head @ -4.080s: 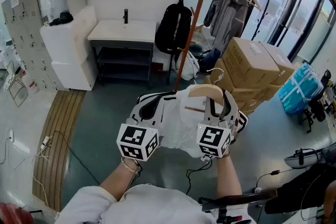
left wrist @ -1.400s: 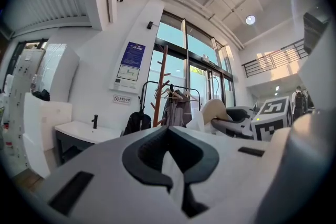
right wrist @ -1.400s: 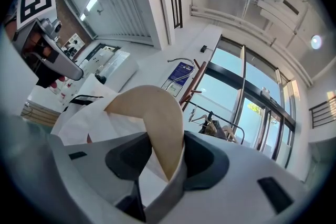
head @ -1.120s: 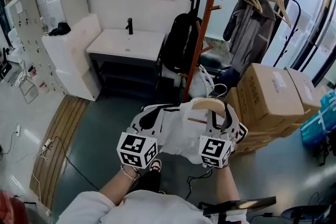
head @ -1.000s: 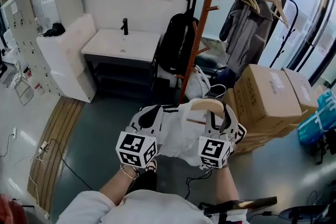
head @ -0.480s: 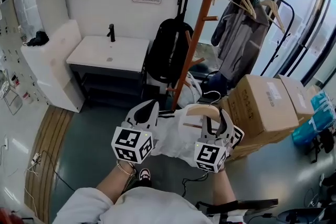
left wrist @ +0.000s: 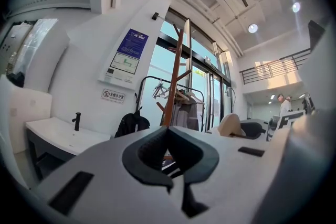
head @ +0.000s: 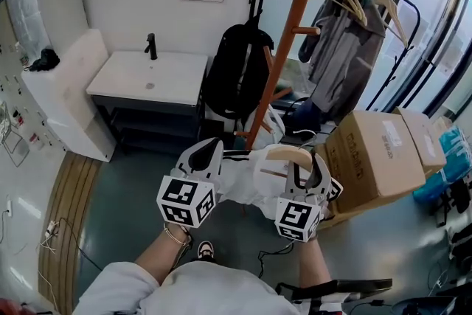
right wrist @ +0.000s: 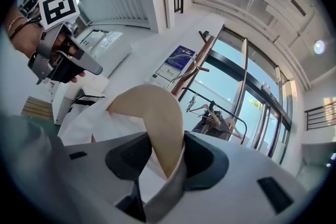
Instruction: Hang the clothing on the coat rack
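While it hangs on a wooden hanger (head: 289,153), the white shirt (head: 243,184) is held level in front of the person's chest, spread between the two tongs and well above the grey floor (head: 133,181). The right tongs (head: 308,163) grip the hanger's curved shoulder together with the collar cloth around it; the right gripper view shows the pale wood and the white fabric wedged between both dark pads (right wrist: 202,157). The left tongs (head: 203,157) are closed at the tips at the shirt's left side, and the left gripper view shows a bit of black-striped cloth in the hollow behind the meeting pads (left wrist: 186,149).

Both tongs point level and away from the person, side by side, the left marker cube (head: 184,201) and the right marker cube (head: 299,220) facing up toward the head camera. Both forearms (head: 166,254) reach forward from the near edge, elbows bent and close to the body.

Just beyond the shirt stands the orange coat rack (head: 284,48), its pole leaning across the head view, with a black backpack (head: 236,70) hanging on its left side. Farther right is a black clothes rail (head: 383,4) with grey clothing (head: 335,48) and bare hangers. Cardboard boxes (head: 369,158) sit at the right, and a white sink surface (head: 147,77) stands against the far wall at the left.
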